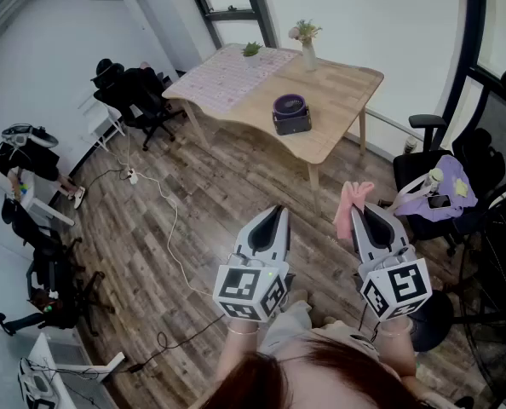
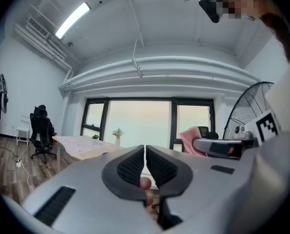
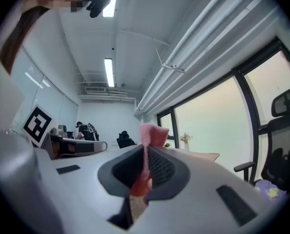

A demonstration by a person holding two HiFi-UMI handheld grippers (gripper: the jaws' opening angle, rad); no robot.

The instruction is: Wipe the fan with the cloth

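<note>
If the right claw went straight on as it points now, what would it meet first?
The way looks free nearby. The right claw, shut on the pink cloth, points roughly level; the wooden table sits just right of its line and, depth being unclear, may come first.

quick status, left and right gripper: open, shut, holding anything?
Left gripper: shut, jaws together with nothing between them.
Right gripper: shut on the pink fabric cloth.
</note>
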